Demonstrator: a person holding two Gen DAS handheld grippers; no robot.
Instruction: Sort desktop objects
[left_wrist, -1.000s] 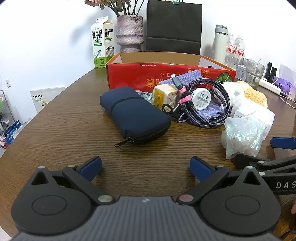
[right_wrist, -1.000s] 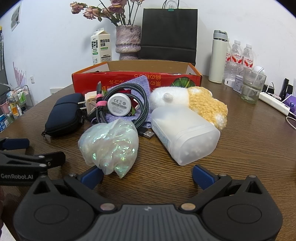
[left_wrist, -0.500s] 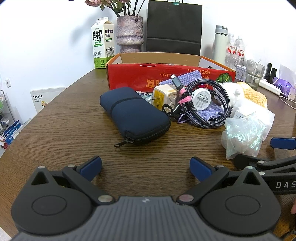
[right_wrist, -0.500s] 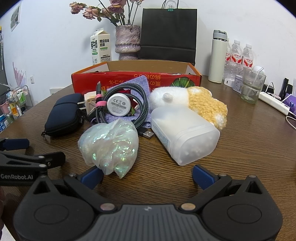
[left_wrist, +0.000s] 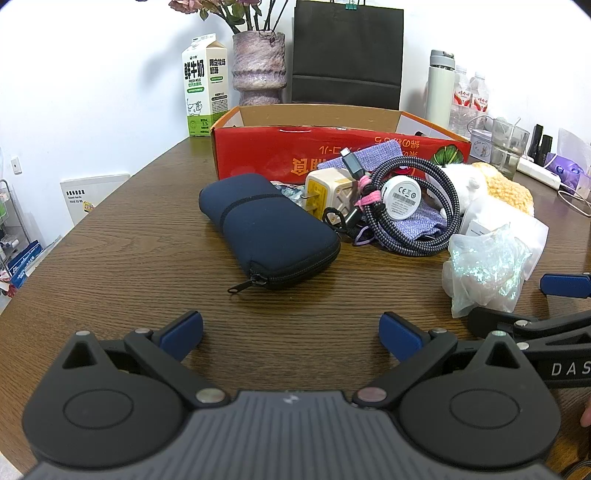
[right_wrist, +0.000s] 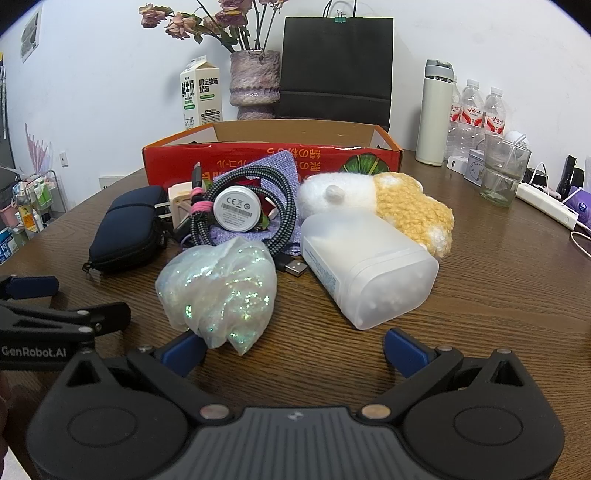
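A pile of desk items lies before a red cardboard box (left_wrist: 332, 155) (right_wrist: 269, 162). Nearest my left gripper (left_wrist: 291, 332) is a navy zip pouch (left_wrist: 269, 229) (right_wrist: 127, 229). Beside it sit a white wall charger (left_wrist: 327, 192), a coiled braided cable (left_wrist: 410, 206) (right_wrist: 273, 206) around a white round puck (right_wrist: 237, 208), a purple cloth (left_wrist: 373, 153), a glittery plastic bag (left_wrist: 484, 269) (right_wrist: 221, 288), a frosted plastic container (right_wrist: 365, 266) and a white-and-yellow plush (right_wrist: 380, 199). My right gripper (right_wrist: 295, 349) hovers just short of the bag and container. Both grippers are open and hold nothing.
Behind the box stand a milk carton (left_wrist: 203, 85), a vase of dried flowers (right_wrist: 255, 85) and a black paper bag (right_wrist: 336, 62). At the right are a white thermos (right_wrist: 436, 110), water bottles (right_wrist: 480, 110), a glass (right_wrist: 504, 173) and a power strip (right_wrist: 550, 208).
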